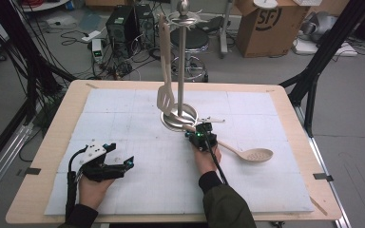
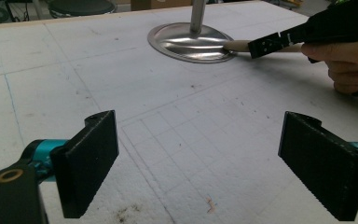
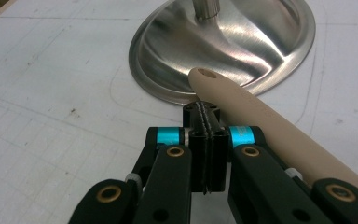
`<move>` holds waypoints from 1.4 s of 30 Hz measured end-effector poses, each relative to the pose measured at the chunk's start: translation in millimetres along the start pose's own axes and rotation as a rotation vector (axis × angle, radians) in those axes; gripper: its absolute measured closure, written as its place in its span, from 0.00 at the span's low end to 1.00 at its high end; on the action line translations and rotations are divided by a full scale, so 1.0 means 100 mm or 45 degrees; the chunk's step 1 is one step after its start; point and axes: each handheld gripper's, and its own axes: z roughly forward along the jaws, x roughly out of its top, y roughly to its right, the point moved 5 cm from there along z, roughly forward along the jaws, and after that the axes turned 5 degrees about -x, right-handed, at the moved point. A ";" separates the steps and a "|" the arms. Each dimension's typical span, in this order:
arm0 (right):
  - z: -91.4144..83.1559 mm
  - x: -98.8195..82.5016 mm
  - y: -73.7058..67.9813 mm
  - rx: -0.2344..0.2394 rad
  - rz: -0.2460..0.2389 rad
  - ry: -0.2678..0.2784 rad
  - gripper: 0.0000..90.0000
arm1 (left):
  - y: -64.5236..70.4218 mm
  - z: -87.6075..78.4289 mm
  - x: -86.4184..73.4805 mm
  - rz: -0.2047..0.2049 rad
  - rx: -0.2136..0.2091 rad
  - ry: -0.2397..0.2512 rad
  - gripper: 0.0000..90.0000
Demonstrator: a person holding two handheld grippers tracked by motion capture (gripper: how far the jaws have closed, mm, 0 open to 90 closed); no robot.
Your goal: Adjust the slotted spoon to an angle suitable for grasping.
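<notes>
So the right hand-held gripper (image 1: 200, 133) sits near the middle of the table (image 1: 43, 166), jaws pressed flat together with nothing between them. In the right gripper view you can see the closed tips right next to the handle of the slotted wooden spoon (image 1: 247, 153), which runs along beside the jaws rather than inside them. The spoon lies flat on the white mat (image 1: 138, 180), handle end with its hanging hole resting against the rim of the steel stand base (image 1: 178, 118), slotted bowl pointing off to the right. A pale spatula (image 1: 165, 71) hangs from the top of the stand. The left hand-held gripper (image 1: 123, 164) rests low at the near left, jaws spread wide and empty, well apart from the spoon
</notes>
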 end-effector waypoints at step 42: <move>-0.53 0.05 1.08 -0.057 0.050 -0.391 1.00 | 0.03 0.03 -0.01 0.007 -0.006 -0.020 0.14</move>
